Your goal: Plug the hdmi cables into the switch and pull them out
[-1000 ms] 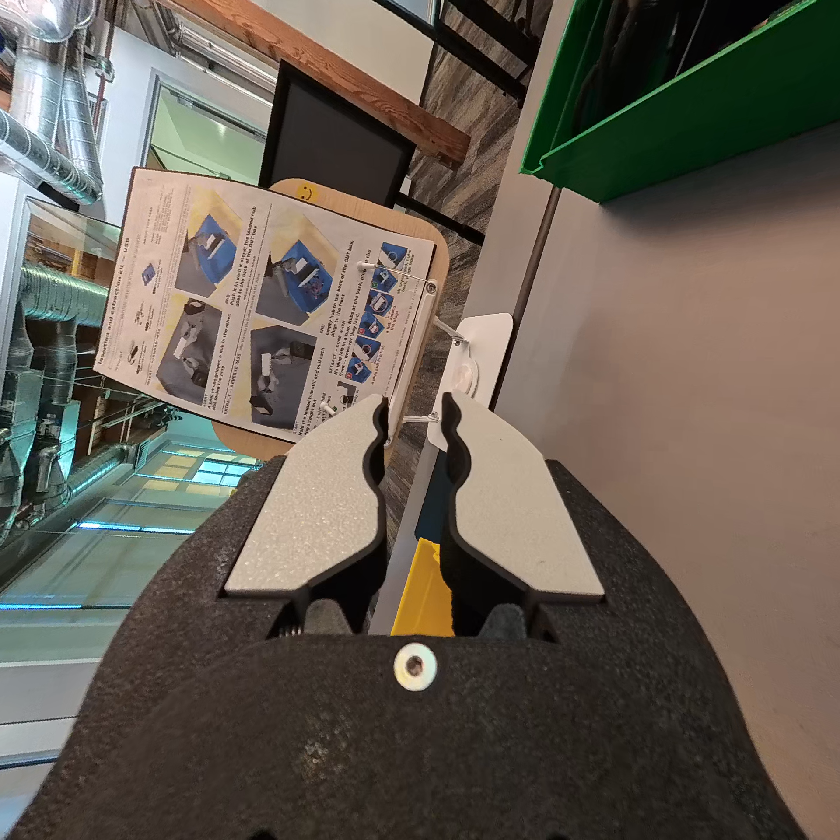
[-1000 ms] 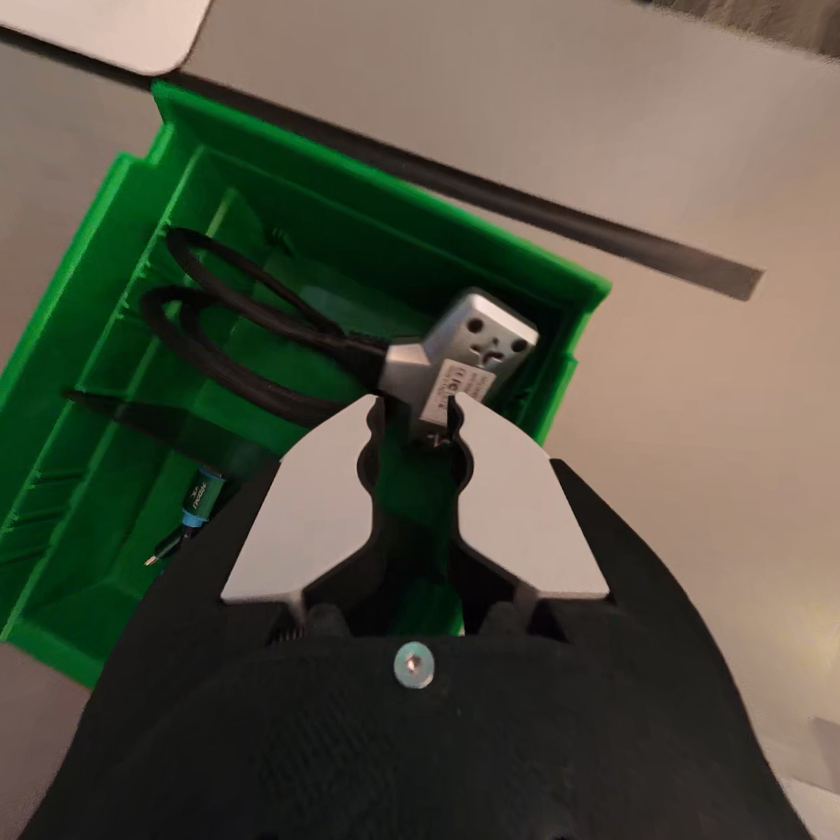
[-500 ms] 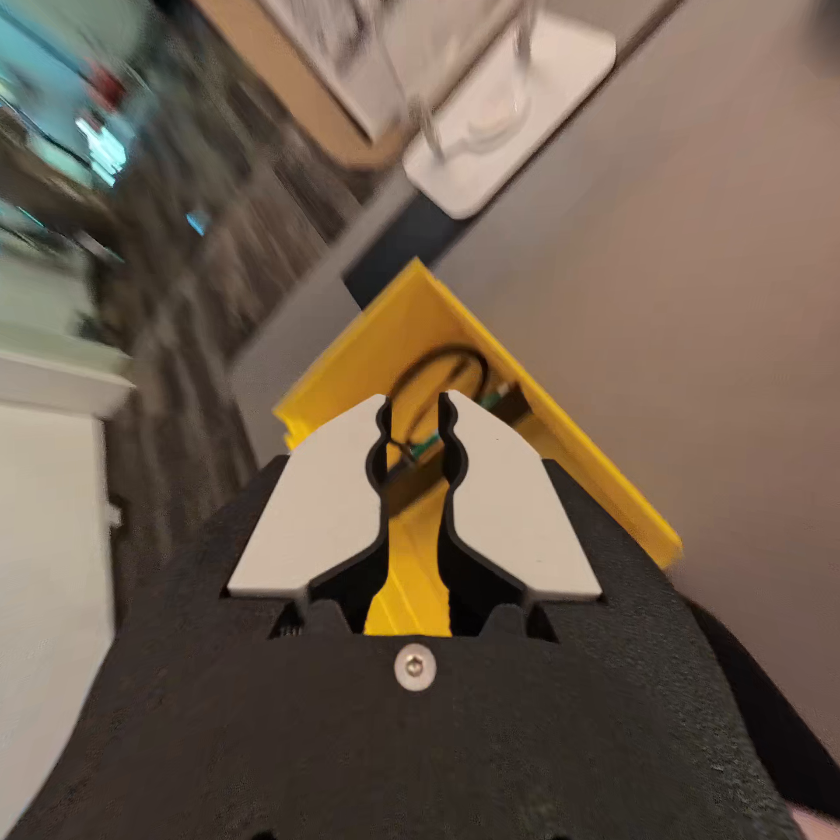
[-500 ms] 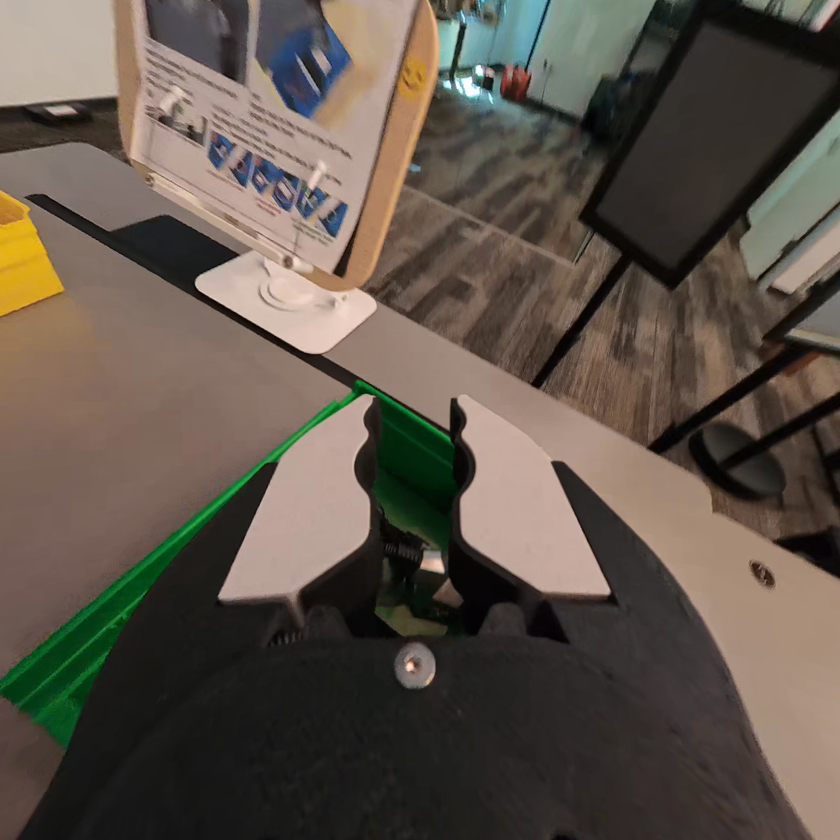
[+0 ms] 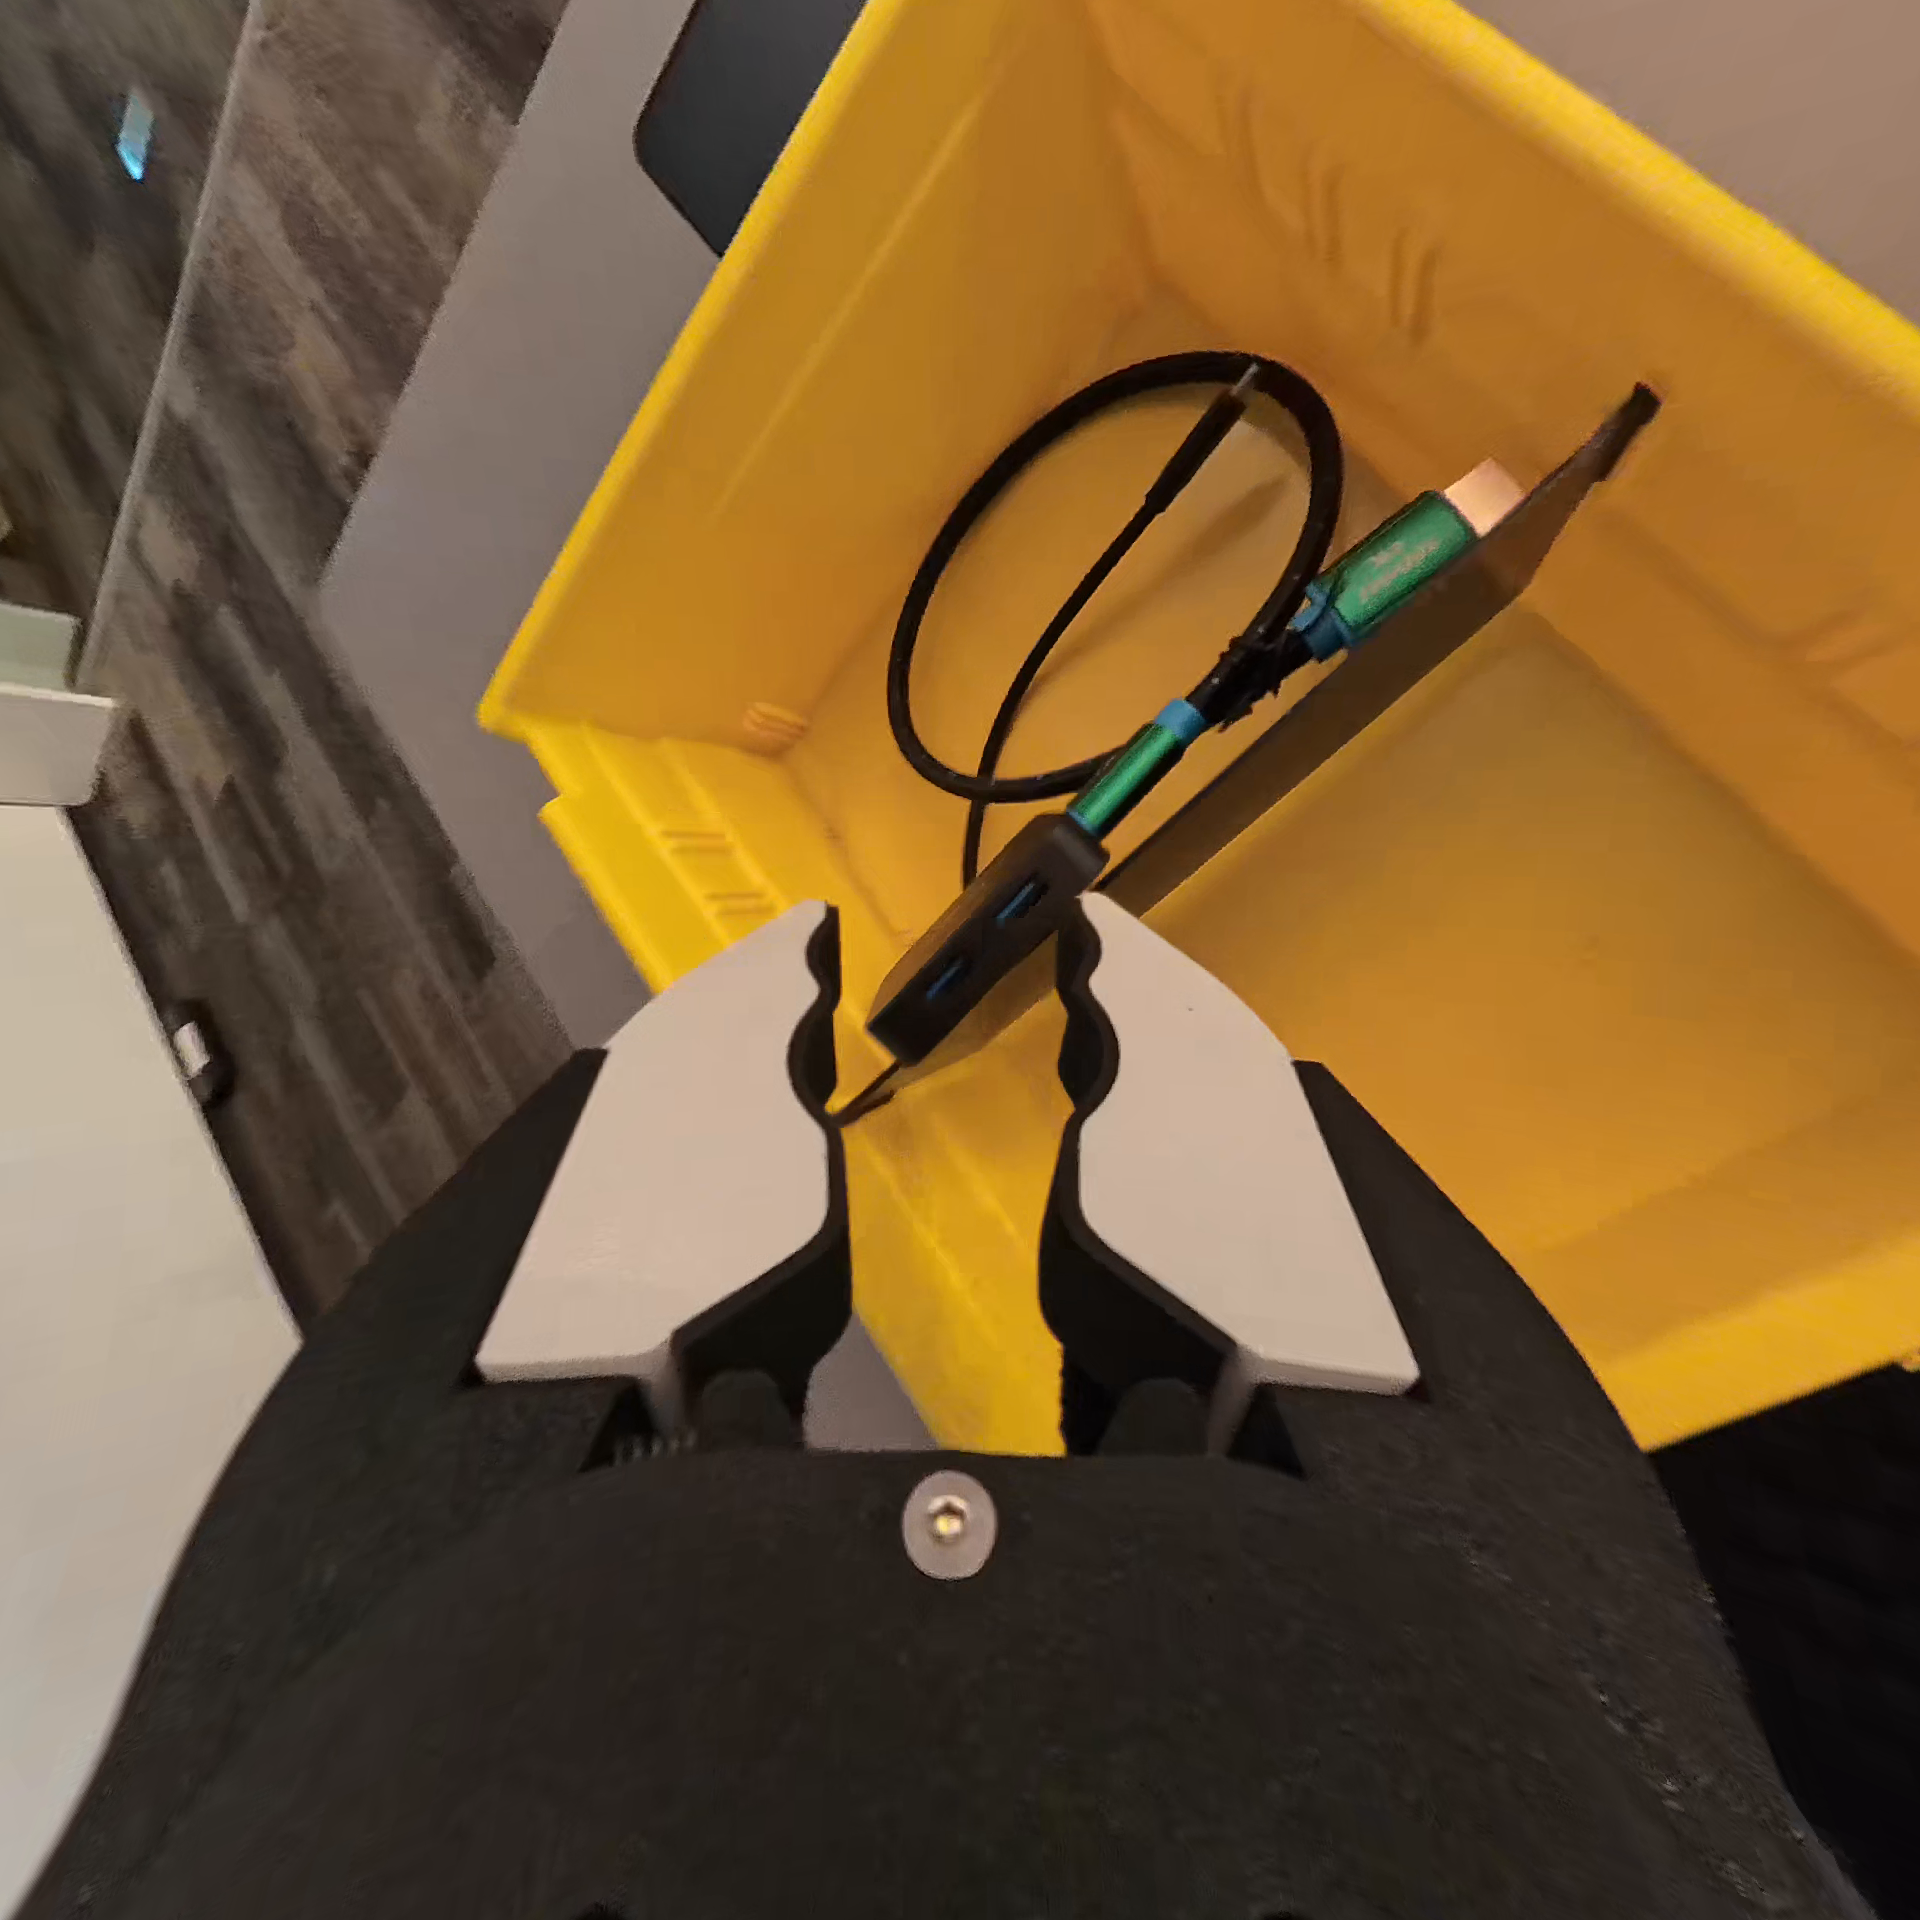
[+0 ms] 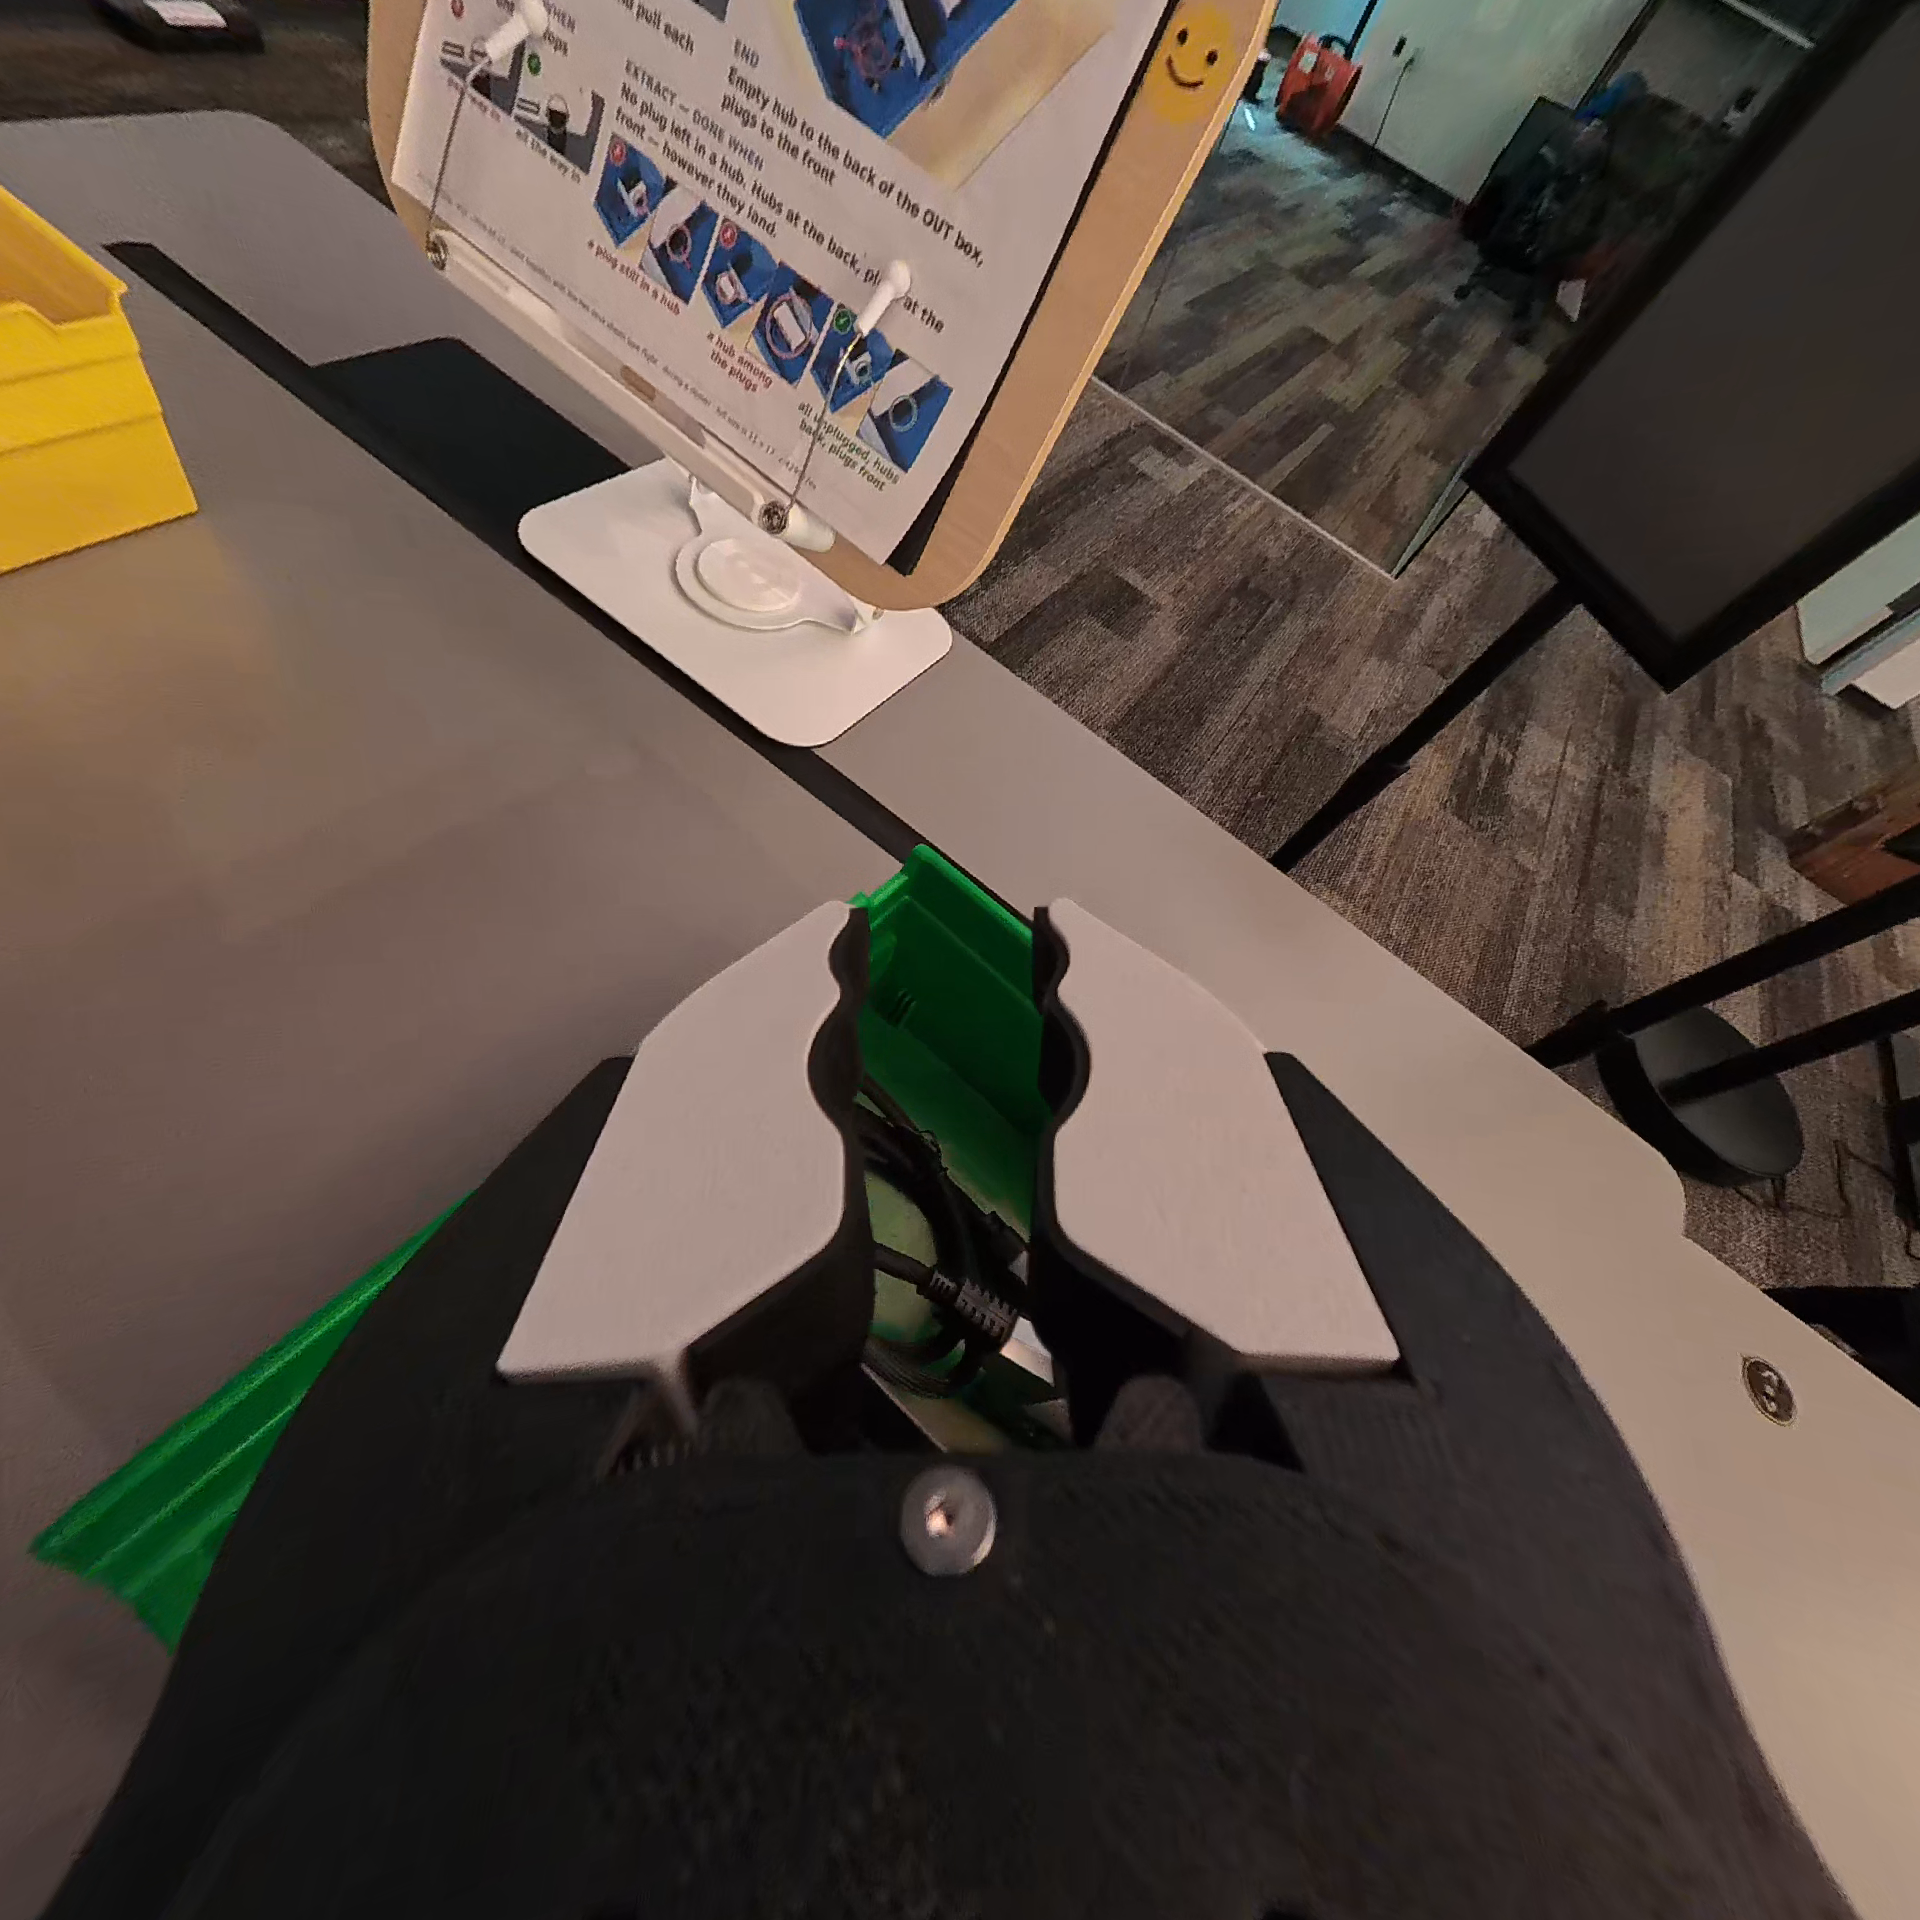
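Observation:
In the left wrist view a yellow bin holds a small dark hub with blue ports. A green plug sits in the hub's end, on a looped black cable. A second green connector rests on a black divider. My left gripper is open and empty, just above the hub. My right gripper is open and empty over a green bin. Black cables and a silver edge show between its fingers.
An instruction board on a white base stands at the far edge of the grey table. The yellow bin shows at the left of the right wrist view. A dark screen on a stand is beyond the table. Left tips to right tips: about 60 cm. My left gripper is the nearer one to the green plug: about 4 cm, against 55 cm.
My left gripper swung from facing the board down to the yellow bin and moved close to the hub. My right gripper tilted up from looking into the green bin to facing across the table.

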The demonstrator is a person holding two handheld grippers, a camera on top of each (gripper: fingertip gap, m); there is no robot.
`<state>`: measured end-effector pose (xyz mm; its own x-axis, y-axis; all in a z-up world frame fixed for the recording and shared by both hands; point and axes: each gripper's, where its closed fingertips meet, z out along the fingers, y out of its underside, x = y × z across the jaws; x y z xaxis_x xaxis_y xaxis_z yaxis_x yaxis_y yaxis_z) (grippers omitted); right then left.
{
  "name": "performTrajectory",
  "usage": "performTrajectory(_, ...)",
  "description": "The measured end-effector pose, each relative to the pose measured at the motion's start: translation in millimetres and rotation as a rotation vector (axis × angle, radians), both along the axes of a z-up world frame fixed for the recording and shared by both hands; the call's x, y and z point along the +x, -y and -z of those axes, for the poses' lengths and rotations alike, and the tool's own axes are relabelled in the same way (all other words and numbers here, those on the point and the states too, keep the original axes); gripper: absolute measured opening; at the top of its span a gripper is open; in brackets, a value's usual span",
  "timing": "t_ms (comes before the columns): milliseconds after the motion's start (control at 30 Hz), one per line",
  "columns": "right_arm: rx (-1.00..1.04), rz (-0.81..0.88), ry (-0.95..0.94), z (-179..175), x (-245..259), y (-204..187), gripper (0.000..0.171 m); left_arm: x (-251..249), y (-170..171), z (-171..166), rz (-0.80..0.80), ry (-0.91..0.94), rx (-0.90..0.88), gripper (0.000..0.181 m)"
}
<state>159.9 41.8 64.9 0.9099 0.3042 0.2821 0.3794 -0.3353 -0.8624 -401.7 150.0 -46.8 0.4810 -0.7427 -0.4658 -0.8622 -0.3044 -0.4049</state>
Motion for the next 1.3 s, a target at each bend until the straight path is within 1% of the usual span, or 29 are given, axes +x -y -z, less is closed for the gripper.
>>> performTrajectory(33, -0.006, -0.001, 0.002, 2, -1, -1, 0.031, 1, -3, 4, 0.000, 0.021, -0.010, 0.043)
performTrajectory(133, -0.020, -0.008, 0.008, 6, -4, -3, 0.031, 1, -8, 9, 0.014, 0.045, -0.010, 0.044)
performTrajectory(200, -0.033, -0.018, 0.010, 9, -7, -4, 0.031, -2, -11, 4, 0.019, 0.051, 0.028, 0.038)
performTrajectory(333, -0.068, -0.022, 0.031, 17, -10, -6, 0.031, -6, -8, 8, 0.025, 0.068, 0.001, 0.031)
performTrajectory(500, -0.106, -0.036, 0.051, 26, -15, -8, 0.032, -14, -1, 10, 0.024, 0.056, -0.030, 0.035)
performTrajectory(600, -0.128, -0.042, 0.068, 32, -16, -10, 0.032, -19, -3, 18, 0.015, 0.054, -0.050, 0.038)
performTrajectory(700, -0.139, -0.042, 0.086, 36, -18, -11, 0.032, -17, -5, 28, 0.036, 0.082, -0.078, 0.036)
performTrajectory(867, -0.157, -0.046, 0.105, 40, -21, -12, 0.031, -16, -2, 26, 0.052, 0.079, -0.087, 0.032)
performTrajectory(967, -0.170, -0.046, 0.118, 44, -21, -13, 0.031, -9, 3, 19, 0.076, 0.074, -0.091, 0.029)
performTrajectory(1167, -0.175, -0.051, 0.139, 45, -22, -13, 0.031, 6, 10, -10, 0.115, 0.075, -0.011, 0.025)
performTrajectory(1300, -0.176, -0.056, 0.146, 45, -23, -13, 0.031, 18, 15, -37, 0.126, 0.106, 0.064, 0.018)
